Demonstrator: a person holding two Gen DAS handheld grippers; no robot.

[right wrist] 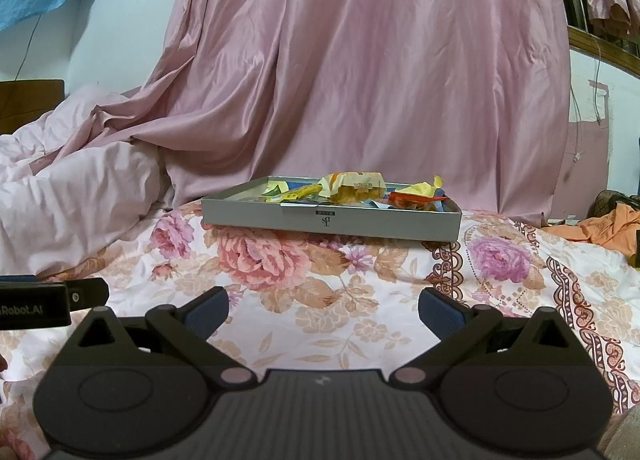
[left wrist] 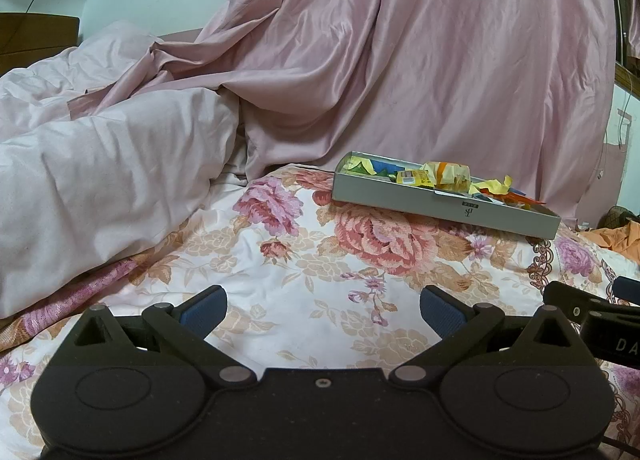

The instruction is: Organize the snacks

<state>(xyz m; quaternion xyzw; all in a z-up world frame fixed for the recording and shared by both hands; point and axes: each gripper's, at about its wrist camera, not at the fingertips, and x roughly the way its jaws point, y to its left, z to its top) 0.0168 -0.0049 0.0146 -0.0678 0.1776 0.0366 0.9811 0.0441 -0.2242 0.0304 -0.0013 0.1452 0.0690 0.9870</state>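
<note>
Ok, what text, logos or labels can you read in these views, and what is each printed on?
"Robot.AI": left gripper body, start cut off.
"DA": right gripper body, rest cut off.
Monogram logo with a small dark label above it: front wall of the grey box, upside down, not legible.
Snack wrappers: print too small.

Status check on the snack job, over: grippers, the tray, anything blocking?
Left gripper and right gripper open, empty, low over the bedspread. Tray ahead, heaped with snacks. Path clear.
</note>
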